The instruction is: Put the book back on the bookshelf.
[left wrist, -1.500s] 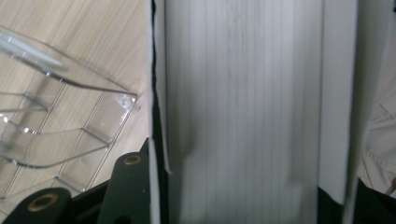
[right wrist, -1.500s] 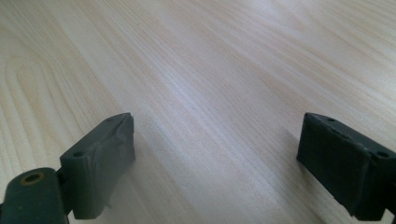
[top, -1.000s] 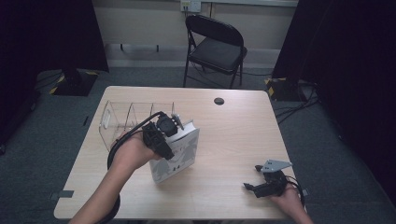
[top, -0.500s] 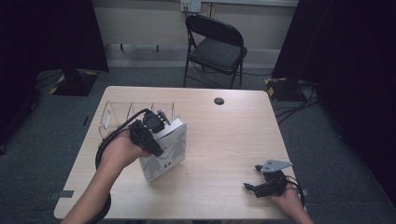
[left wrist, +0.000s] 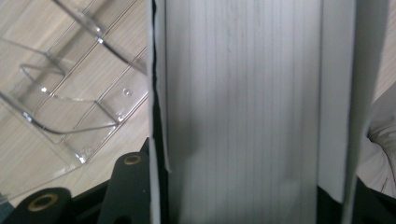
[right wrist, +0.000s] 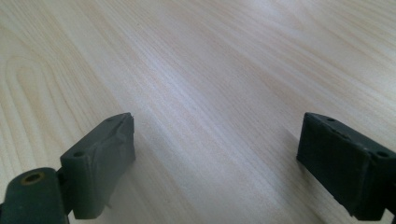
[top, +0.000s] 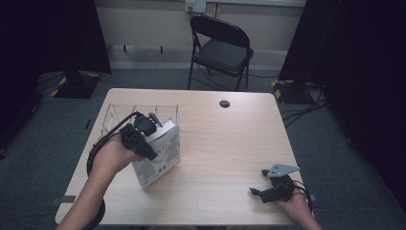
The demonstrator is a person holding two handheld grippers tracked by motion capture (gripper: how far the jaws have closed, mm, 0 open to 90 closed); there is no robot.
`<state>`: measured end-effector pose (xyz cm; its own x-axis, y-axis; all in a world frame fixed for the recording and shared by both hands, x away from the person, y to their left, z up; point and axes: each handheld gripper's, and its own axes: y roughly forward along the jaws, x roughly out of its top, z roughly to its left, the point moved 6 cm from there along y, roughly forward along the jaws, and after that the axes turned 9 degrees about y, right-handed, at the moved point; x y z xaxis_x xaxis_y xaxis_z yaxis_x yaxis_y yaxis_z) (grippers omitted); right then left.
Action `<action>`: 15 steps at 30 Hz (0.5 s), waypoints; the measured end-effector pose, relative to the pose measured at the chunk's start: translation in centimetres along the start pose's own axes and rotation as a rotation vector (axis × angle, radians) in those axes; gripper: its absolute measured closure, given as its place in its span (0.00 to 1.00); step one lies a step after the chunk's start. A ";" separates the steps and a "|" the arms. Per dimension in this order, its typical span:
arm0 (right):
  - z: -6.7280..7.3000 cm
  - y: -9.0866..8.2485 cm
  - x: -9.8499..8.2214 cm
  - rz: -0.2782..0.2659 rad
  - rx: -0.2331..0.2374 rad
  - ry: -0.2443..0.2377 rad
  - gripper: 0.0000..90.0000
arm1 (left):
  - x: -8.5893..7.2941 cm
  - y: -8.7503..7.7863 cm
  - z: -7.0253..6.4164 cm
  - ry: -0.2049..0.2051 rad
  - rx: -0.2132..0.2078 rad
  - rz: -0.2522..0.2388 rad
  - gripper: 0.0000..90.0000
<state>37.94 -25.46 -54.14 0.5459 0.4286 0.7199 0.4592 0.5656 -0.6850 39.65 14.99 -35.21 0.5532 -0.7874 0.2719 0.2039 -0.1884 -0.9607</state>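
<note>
- Two hand-held grippers work over a pale wooden tabletop (top: 225, 143), each held by one of a person's hands coming in from the near edge.
- The left hand-held gripper (top: 151, 129) is clamped on a thick white book with a printed cover (top: 160, 153); in the left gripper view the white page block (left wrist: 243, 112) sits squeezed between the black jaws.
- The book stands upright and slightly tilted on the left half of the tabletop, its lower edge resting on the wood.
- Just behind the book, near the far left corner, sits a clear plastic rack with upright dividers (top: 139, 112); the left gripper view shows its curved transparent walls (left wrist: 70, 93) beside the book. Whether book and rack touch cannot be told.
- The right hand-held gripper (top: 256, 193) rests low at the near right corner of the tabletop, well apart from the book, with a grey three-cornered plate on top.
- Its jaws stand wide apart with nothing between them; the right gripper view shows bare wood grain (right wrist: 210, 93) in the gap.
- A small round black disc (top: 224, 103) lies near the far edge of the tabletop.
- A black folding chair (top: 218, 45) stands on the grey floor beyond the tabletop.
</note>
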 end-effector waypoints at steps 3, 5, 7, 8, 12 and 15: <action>0.0 0.0 0.0 0.000 0.000 0.000 0.11 | -0.5 -0.1 0.2 -0.012 -0.010 0.001 0.59; 0.0 0.0 0.0 0.000 0.001 0.000 0.11 | -0.8 -0.2 0.3 -0.014 -0.002 0.004 0.59; 0.0 0.0 0.0 0.001 0.002 0.001 0.11 | -1.1 -0.2 0.4 -0.018 -0.002 0.006 0.59; 0.0 0.0 0.0 0.000 0.000 -0.001 0.11 | -1.2 -0.1 0.5 -0.027 0.004 0.006 0.59; 0.0 0.0 0.0 0.000 0.000 0.000 0.11 | -1.6 -0.1 0.8 -0.038 0.001 0.008 0.59; 0.0 0.0 0.0 0.000 0.001 -0.001 0.11 | -1.8 0.0 1.0 -0.050 0.000 0.019 0.59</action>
<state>37.94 -25.47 -54.14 0.5452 0.4294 0.7200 0.4587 0.5661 -0.6849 39.44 16.97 -35.63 0.5969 -0.7602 0.2563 0.1927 -0.1742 -0.9657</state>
